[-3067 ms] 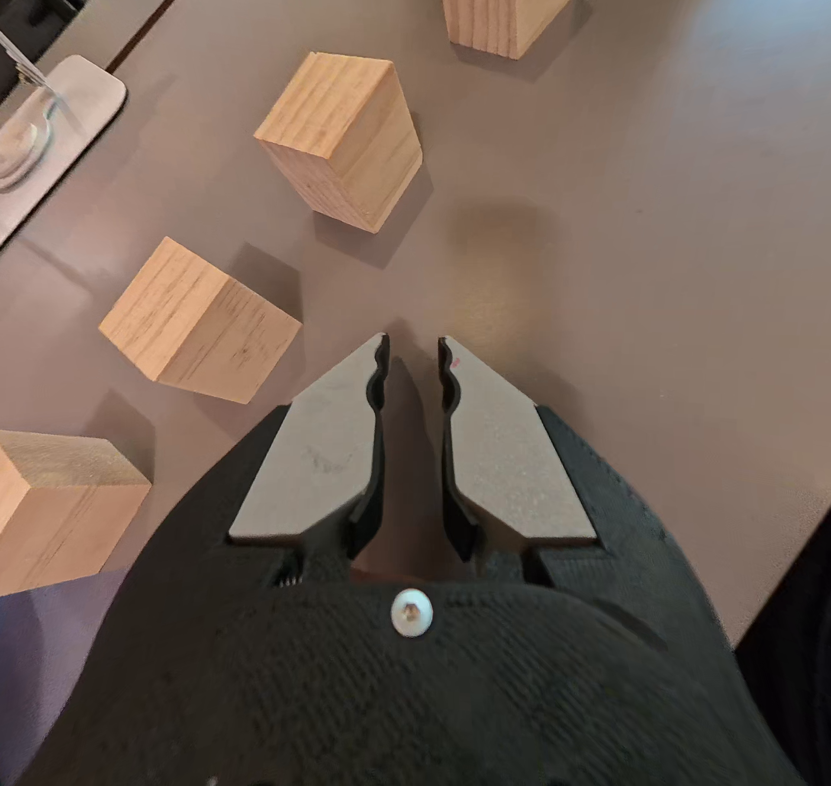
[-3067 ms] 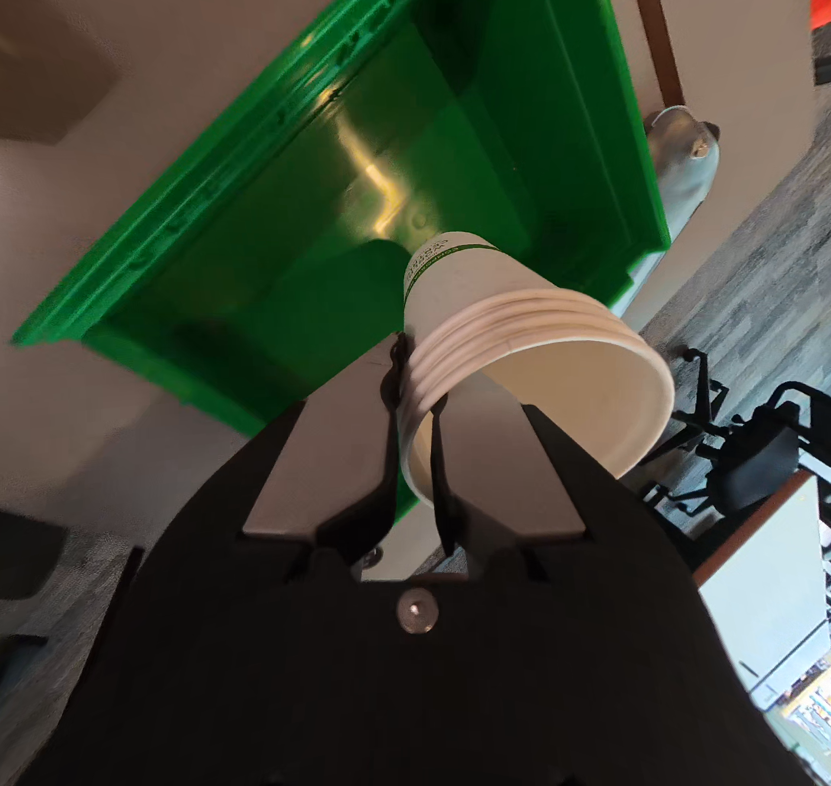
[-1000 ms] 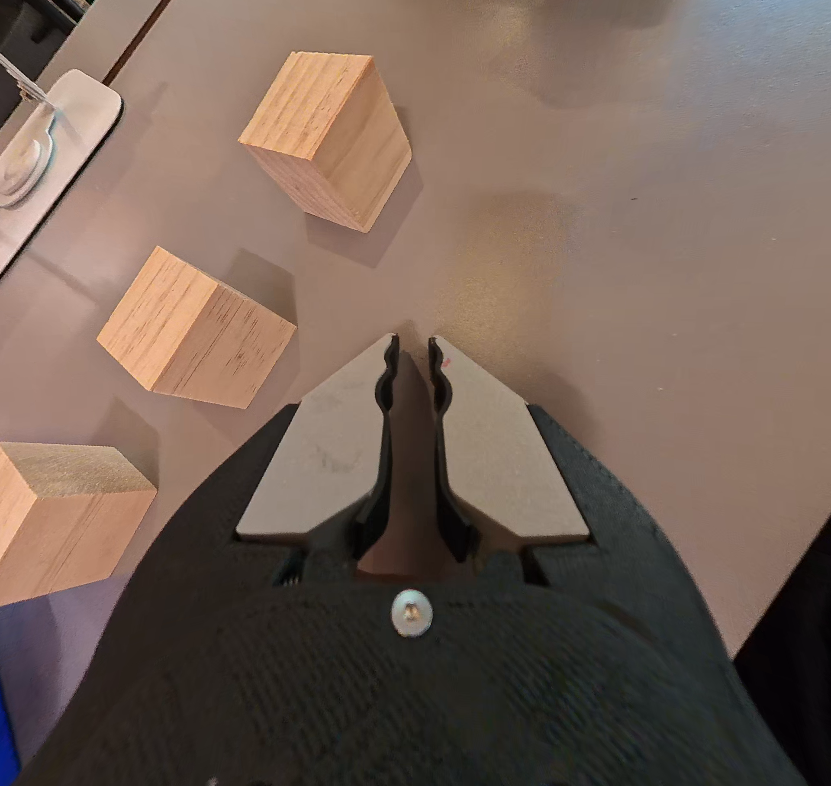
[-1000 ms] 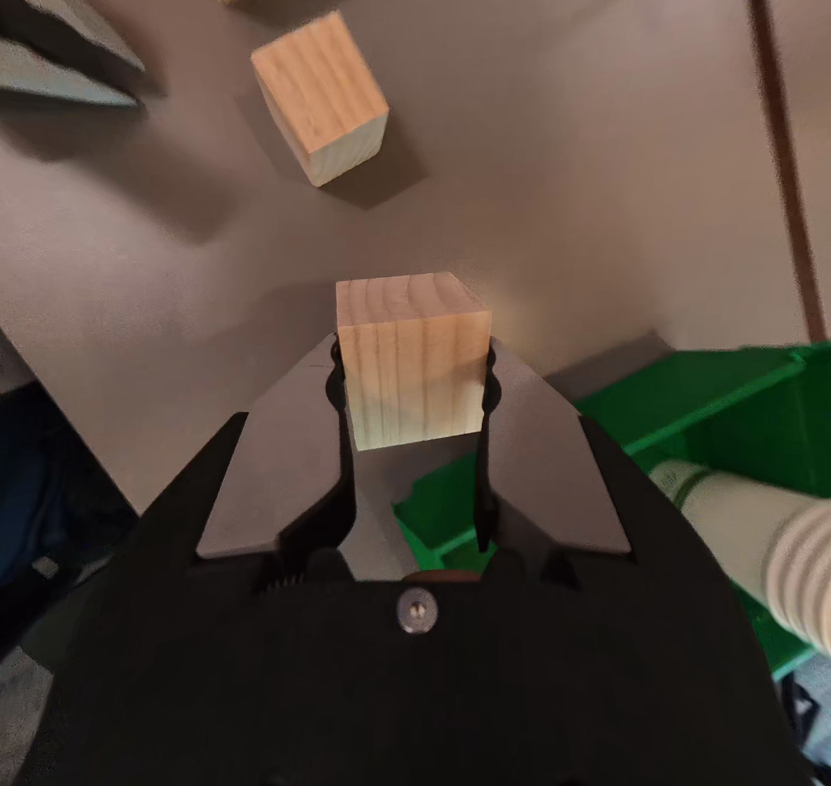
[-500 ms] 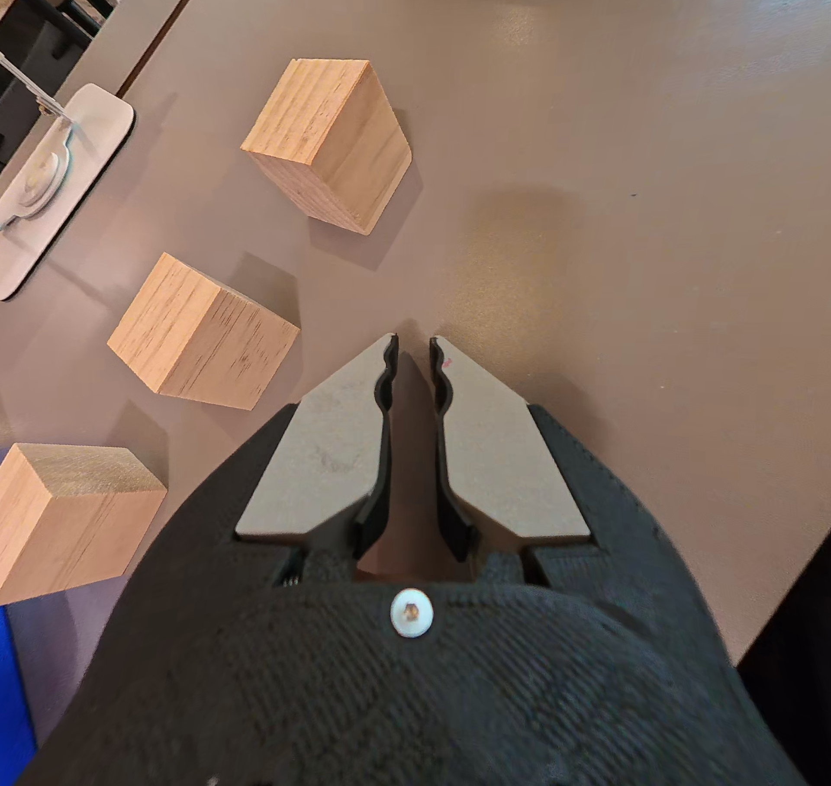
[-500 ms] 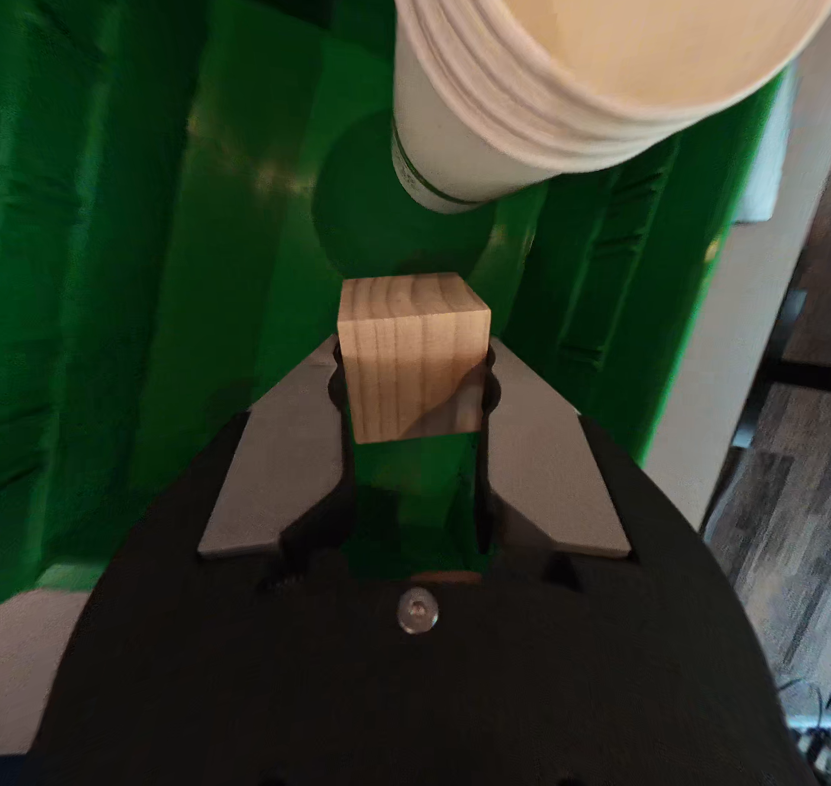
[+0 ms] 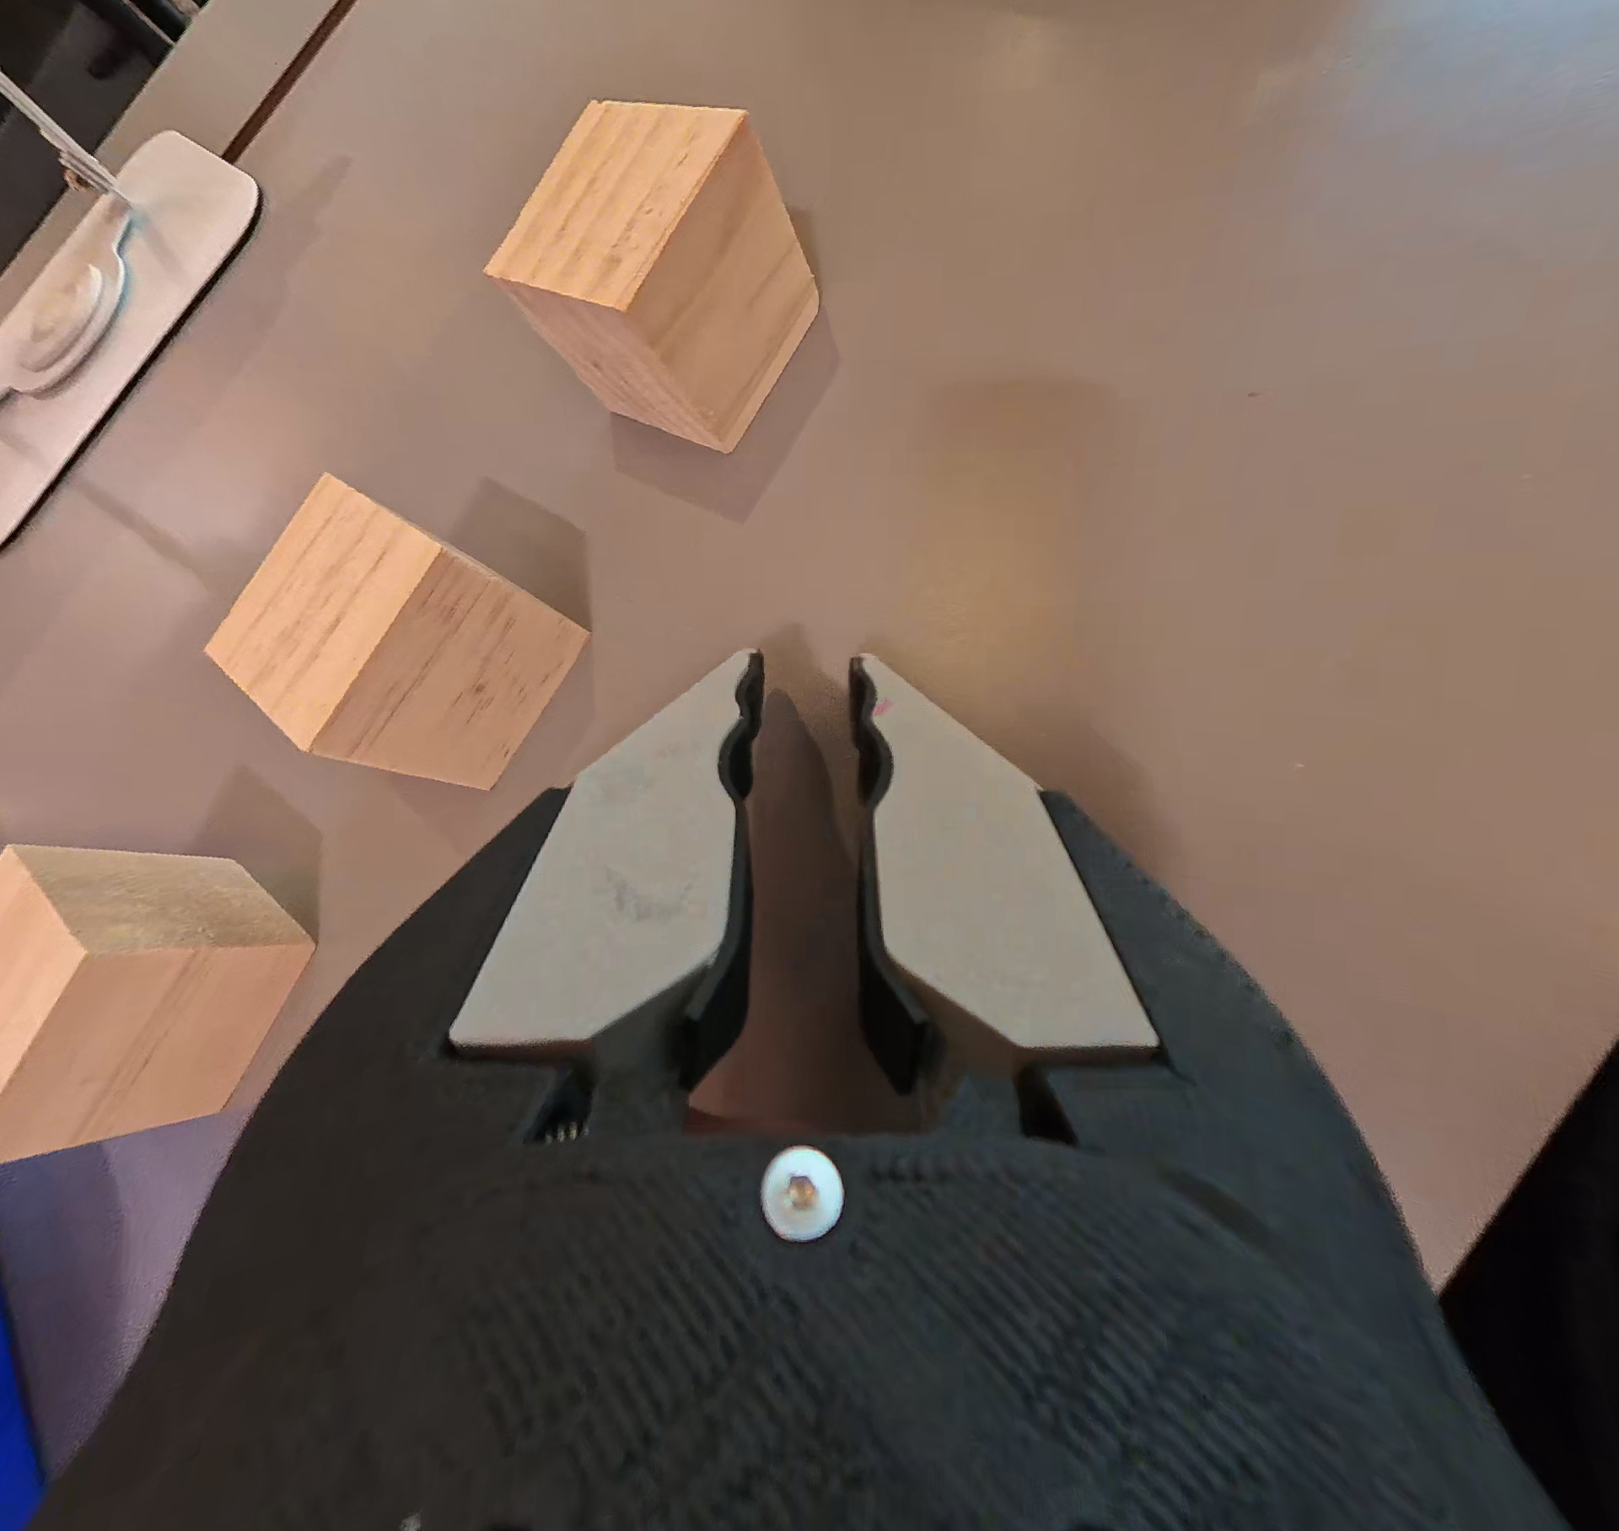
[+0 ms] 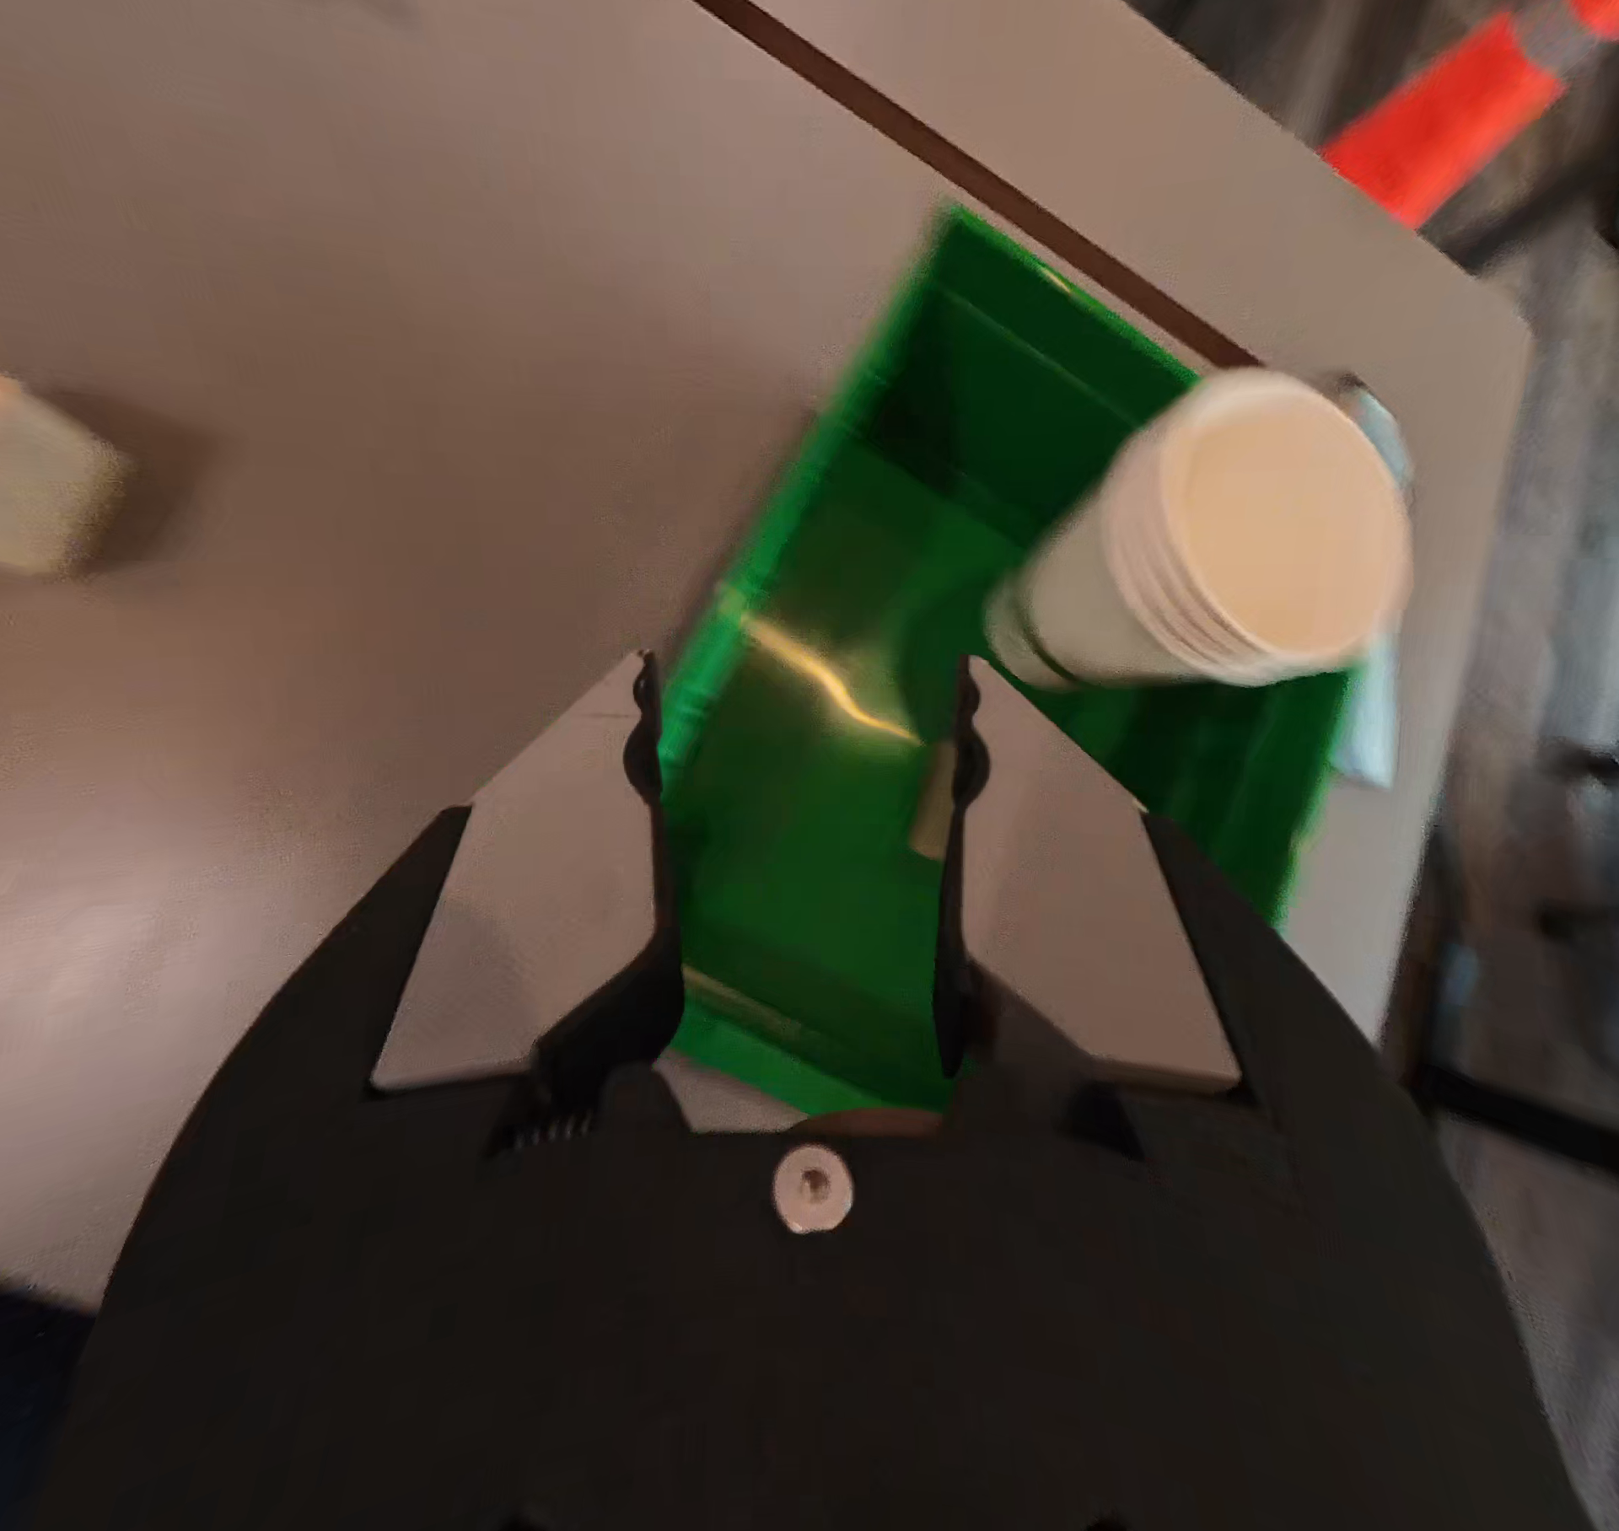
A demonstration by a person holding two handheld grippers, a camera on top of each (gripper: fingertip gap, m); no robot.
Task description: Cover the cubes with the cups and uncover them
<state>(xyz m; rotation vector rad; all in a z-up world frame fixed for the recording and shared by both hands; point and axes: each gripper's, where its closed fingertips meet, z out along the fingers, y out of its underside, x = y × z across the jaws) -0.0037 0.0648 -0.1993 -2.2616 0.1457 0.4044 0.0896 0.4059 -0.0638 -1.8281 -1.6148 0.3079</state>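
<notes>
Hovering low over the table [image 7: 1226, 263], the left gripper [image 7: 806, 670] is slightly parted on nothing; three wooden cubes [image 7: 657, 263] line the left edge, uncovered, the nearest one cut off.

Right view, blurred: right gripper [image 8: 802, 683] wide, empty, above the green bin [image 8: 788, 832] holding stacked cups [image 8: 1226, 543]. Likely packing away; what lies under its fingers is unclear.

A flat grey-brown table [image 7: 1139, 263] carries everything. Three wooden cubes stand on it in a loose diagonal row, apart from one another: the far cube [image 7: 657, 271], the middle cube [image 7: 385, 631] and the near cube [image 7: 114, 990]. A grey plate-like base [image 7: 149, 263] lies at the table's left edge. Further along sits a green bin [image 8: 876, 788]; off to its left, a blurred pale block [image 8: 44, 499], perhaps another cube.
</notes>
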